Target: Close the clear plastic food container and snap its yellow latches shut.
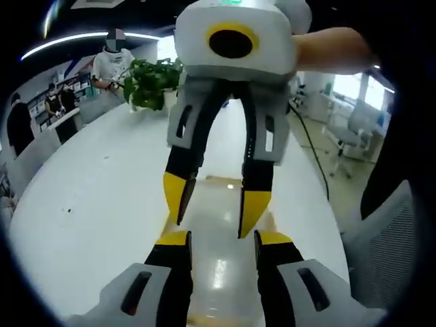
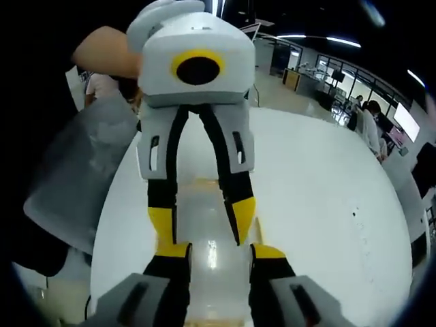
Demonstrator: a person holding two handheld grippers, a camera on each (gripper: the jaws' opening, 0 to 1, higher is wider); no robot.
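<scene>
The clear plastic food container (image 1: 216,269) lies on the white table (image 1: 88,204), its lid glinting, and it also runs lengthwise in the right gripper view (image 2: 204,204). My left gripper (image 1: 223,238) rises from below with its black, yellow-tipped jaws apart over the near end. Facing it from above, my right gripper (image 1: 216,204) also has its jaws spread over the container. In the right gripper view my right gripper (image 2: 221,251) stands open at the near end, opposite the left gripper (image 2: 202,221). A thin yellowish strip (image 1: 225,178) marks the container's far edge. The latches are hidden.
A potted plant (image 1: 153,82) stands at the table's far end, with people (image 1: 112,61) behind it. A grey office chair (image 1: 388,252) is beside the table's right edge. A hand (image 1: 327,51) holds the right gripper. More people (image 2: 368,119) stand in the background.
</scene>
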